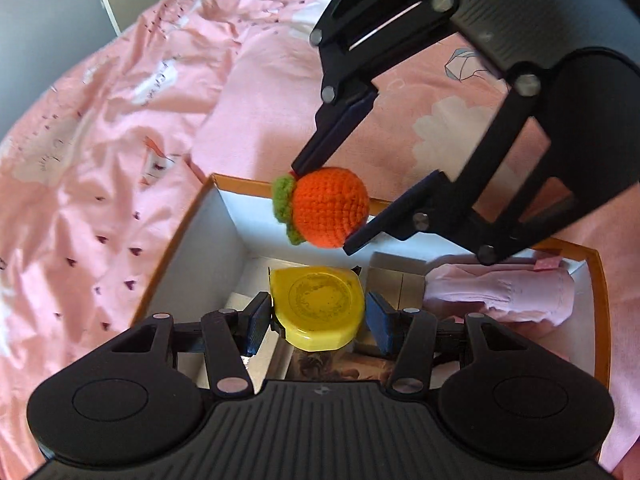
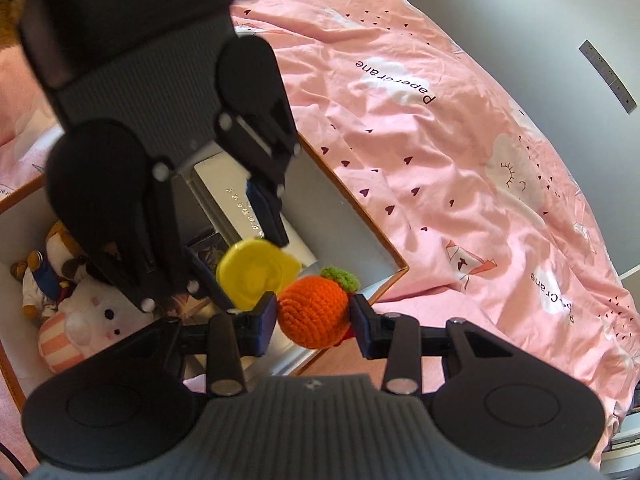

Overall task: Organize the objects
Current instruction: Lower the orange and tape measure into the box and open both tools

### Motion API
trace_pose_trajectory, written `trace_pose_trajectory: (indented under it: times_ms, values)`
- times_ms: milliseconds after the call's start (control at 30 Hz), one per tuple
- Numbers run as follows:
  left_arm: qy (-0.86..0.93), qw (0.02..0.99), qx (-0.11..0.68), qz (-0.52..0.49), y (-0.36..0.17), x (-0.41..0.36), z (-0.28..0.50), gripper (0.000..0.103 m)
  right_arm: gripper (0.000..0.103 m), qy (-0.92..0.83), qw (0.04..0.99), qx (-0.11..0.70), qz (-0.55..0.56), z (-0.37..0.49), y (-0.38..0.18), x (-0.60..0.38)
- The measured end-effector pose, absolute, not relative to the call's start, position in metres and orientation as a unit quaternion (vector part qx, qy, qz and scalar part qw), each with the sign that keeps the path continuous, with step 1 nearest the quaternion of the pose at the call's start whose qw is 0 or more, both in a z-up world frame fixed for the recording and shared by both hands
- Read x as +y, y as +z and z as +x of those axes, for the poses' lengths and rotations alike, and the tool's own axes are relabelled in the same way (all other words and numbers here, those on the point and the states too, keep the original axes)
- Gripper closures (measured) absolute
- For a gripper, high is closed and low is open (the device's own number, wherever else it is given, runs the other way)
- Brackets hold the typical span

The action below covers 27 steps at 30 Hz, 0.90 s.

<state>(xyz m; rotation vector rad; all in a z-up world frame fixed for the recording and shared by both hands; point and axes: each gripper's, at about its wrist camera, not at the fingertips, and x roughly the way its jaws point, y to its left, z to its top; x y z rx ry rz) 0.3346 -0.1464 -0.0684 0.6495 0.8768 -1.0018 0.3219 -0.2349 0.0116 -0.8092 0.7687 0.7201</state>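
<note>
My left gripper [image 1: 318, 318] is shut on a flat yellow case [image 1: 318, 306], held over the inside of an orange-rimmed white box [image 1: 224, 224]. My right gripper [image 2: 314, 316] is shut on a crocheted orange fruit [image 2: 312, 310] with a green leaf top, at the box's corner. In the left wrist view the right gripper [image 1: 320, 208] comes in from the upper right with the orange fruit [image 1: 330, 212] above the box's far wall. In the right wrist view the left gripper [image 2: 256, 264] reaches down from the upper left with the yellow case [image 2: 254, 272].
The box [image 2: 360, 208] lies on a bed with a pink printed sheet [image 2: 460, 160]. Inside it are plush toys [image 2: 92, 304], a pink rolled cloth [image 1: 500, 292] and flat boxes [image 2: 224, 196]. A grey wall [image 2: 540, 20] runs behind the bed.
</note>
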Motion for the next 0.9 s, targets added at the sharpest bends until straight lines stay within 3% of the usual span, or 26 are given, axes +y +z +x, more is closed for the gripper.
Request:
trace_pose_trajectory:
  times_ms: [367, 900]
  values:
    - [-0.48, 0.704, 0.447, 0.272, -0.104, -0.155, 0.366, 0.044, 0.061, 0.358, 0.766, 0.35, -0.405, 0.329, 0.001, -0.228]
    - [-0.474, 0.714, 0.46, 0.232, -0.108, -0.143, 0.365, 0.038, 0.061, 0.366, 0.75, 0.36, -0.417, 0.348, -0.016, -0.215]
